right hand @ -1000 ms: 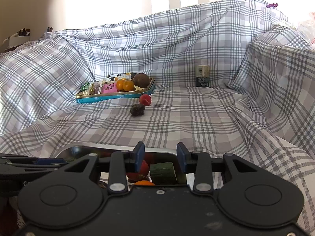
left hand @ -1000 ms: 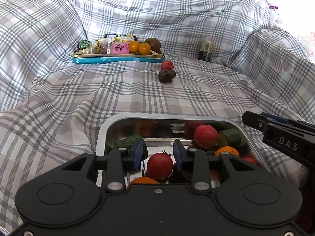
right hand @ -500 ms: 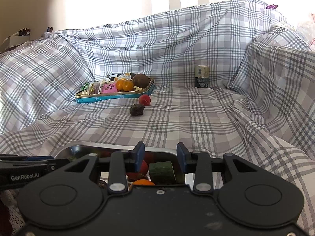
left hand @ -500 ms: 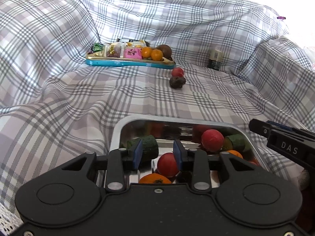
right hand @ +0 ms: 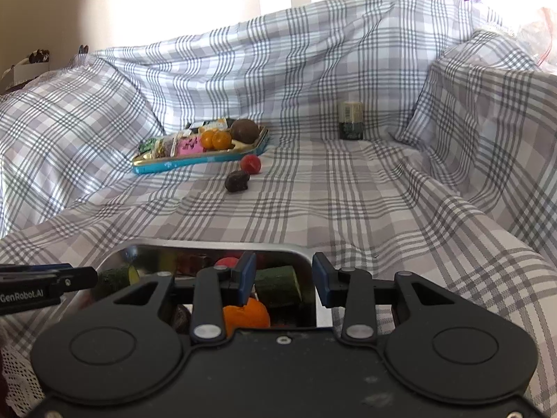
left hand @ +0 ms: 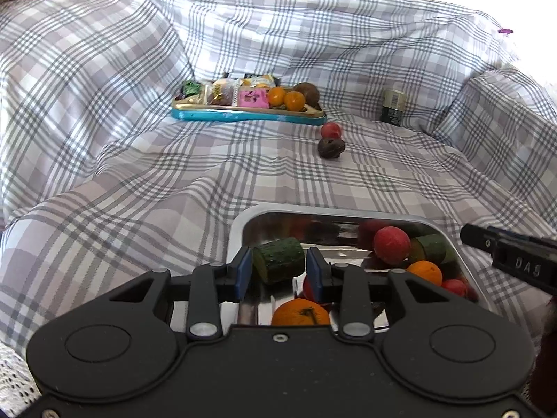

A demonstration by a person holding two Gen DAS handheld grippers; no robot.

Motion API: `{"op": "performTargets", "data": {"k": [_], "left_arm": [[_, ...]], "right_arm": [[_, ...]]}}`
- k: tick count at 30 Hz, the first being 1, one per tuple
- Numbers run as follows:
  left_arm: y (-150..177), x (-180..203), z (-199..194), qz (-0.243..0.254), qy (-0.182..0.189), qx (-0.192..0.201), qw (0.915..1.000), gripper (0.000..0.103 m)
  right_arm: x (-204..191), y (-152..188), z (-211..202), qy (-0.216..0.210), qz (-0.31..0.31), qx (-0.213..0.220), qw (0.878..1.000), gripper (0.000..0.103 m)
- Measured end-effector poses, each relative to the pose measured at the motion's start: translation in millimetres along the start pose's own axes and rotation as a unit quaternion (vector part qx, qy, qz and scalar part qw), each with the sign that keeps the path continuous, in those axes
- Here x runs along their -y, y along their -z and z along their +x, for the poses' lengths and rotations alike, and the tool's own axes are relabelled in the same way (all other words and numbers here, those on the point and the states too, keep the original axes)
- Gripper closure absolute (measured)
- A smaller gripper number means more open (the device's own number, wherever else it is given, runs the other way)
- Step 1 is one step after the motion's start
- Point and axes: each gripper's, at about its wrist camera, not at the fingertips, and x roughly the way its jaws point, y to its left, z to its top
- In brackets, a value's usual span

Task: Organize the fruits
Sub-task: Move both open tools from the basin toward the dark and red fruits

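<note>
A shiny metal tray (left hand: 240,224) sits close in front of me with several fruits and cucumber pieces in it. My left gripper (left hand: 277,271) is open above its left part, and a green cucumber piece (left hand: 278,259) shows between the fingers, not gripped. A red fruit (left hand: 391,245), an orange (left hand: 300,313) and another cucumber piece (left hand: 428,248) lie beside it. My right gripper (right hand: 282,279) is open and empty over the tray's right rim (right hand: 306,256). Far off, a red fruit (left hand: 330,129) and a dark fruit (left hand: 331,148) lie on the cloth.
A teal tin tray (left hand: 243,115) with snack packets, two oranges and a brown fruit stands at the back. A small dark jar (left hand: 393,106) stands at the back right. Plaid cloth (left hand: 209,174) covers everything and rises in folds at both sides.
My left gripper has moved left over the tray, from above a red fruit to above the cucumber piece. The right gripper has hardly moved.
</note>
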Motion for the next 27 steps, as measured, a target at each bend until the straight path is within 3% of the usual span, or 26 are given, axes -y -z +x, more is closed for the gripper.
{"op": "performTargets", "data": {"k": [5,12,27], "left_arm": [[-28,-9,4,-0.004,-0.003,-0.020,0.9998,0.060],[-80,-15,26,0.004,-0.024,-0.018,0.9995,0.060],[-137,-16,114,0.008,-0.022,-0.063,0.9977,0.060]], "right_arm": [[-9,-7,4,-0.016,-0.025,-0.020,0.999,0.065],[-14,-26,20,-0.028,-0.046,-0.047,0.997,0.065],[-13,-96,99,-0.038,-0.036,-0.072,0.996,0.065]]}}
